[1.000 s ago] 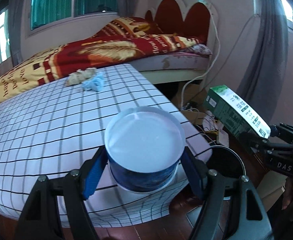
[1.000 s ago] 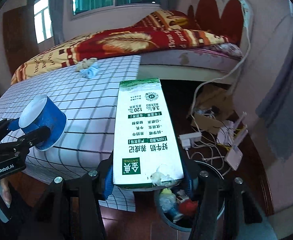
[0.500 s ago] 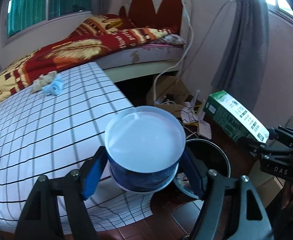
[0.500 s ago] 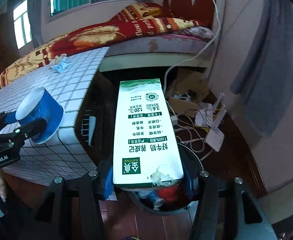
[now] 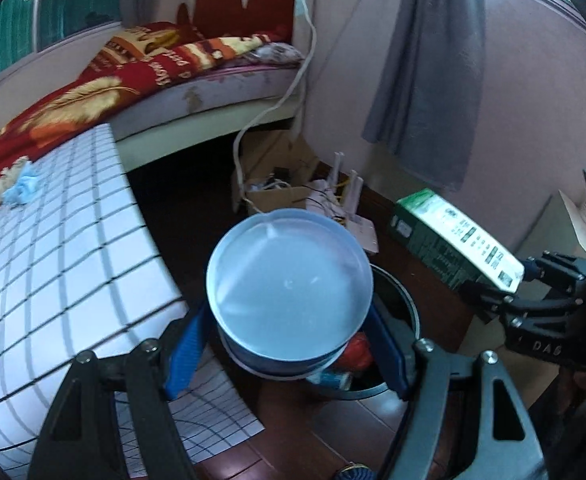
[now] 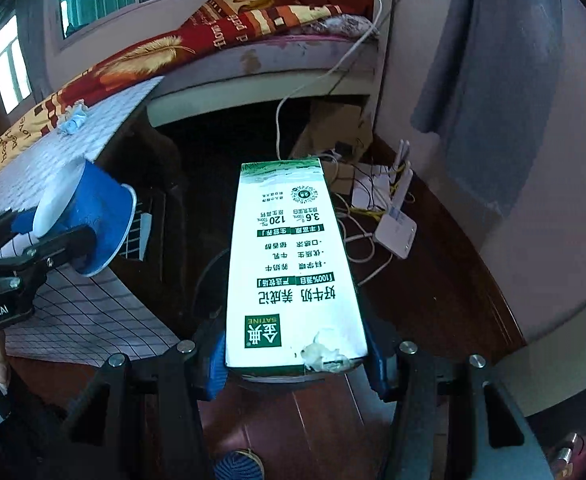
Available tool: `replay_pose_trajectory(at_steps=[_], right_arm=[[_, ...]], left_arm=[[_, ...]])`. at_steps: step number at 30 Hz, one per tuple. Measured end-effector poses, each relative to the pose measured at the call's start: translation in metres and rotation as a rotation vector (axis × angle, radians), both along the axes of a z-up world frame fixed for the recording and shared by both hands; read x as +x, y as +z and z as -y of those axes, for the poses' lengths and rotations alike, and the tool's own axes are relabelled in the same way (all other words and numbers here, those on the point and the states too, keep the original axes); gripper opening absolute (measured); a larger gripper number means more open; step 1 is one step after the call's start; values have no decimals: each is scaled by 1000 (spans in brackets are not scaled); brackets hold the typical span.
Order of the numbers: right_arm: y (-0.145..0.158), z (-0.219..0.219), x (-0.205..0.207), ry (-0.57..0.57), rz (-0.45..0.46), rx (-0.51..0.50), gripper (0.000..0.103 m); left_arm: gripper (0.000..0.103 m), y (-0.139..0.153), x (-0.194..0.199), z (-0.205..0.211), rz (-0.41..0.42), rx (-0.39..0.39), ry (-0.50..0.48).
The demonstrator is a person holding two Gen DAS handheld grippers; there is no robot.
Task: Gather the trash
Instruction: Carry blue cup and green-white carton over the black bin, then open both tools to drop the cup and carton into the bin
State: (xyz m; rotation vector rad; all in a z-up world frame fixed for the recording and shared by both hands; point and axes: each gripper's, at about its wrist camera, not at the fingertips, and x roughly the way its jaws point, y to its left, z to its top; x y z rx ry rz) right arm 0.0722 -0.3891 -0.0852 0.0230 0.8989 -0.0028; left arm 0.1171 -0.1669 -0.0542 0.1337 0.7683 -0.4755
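Observation:
My left gripper (image 5: 285, 350) is shut on a blue paper cup (image 5: 289, 288), its white base facing the camera, held over a black trash bin (image 5: 397, 300) on the floor with red and blue litter inside. My right gripper (image 6: 295, 364) is shut on a green-and-white milk carton (image 6: 293, 264) that hides most of the bin (image 6: 209, 276) below it. The carton (image 5: 453, 240) and right gripper (image 5: 493, 292) also show at the right of the left wrist view; the cup (image 6: 93, 220) and left gripper (image 6: 49, 236) at the left of the right wrist view.
A checked-cloth table (image 5: 53, 240) stands left of the bin, with crumpled blue and beige scraps (image 5: 17, 188) at its far end. A bed (image 5: 173, 80) lies behind. A cardboard box, cables and a white router (image 6: 397, 224) clutter the wooden floor by the wall.
Both grippers have swung off the table toward the right and dropped lower, carrying cup and carton over the bin. The grips are unchanged.

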Motion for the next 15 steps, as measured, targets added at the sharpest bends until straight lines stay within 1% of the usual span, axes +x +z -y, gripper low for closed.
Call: replay_pose_trajectory(at_steps=[7,11,13,15], right_arm=[[-22,16,2,23,-42,-10,57],[-40,20,11,63,-94,-36,57],[-50,18,16,85,-120,-50,57],[-62,16,21,108,-143,-60,57]], left_arm=[[75,-24,5,28,-39,16,-64],[75,-43,13,37,-69,37,-93],[75,-54,20,40,-96,41,-99],[75,-67,28,42,-145,35,-113]])
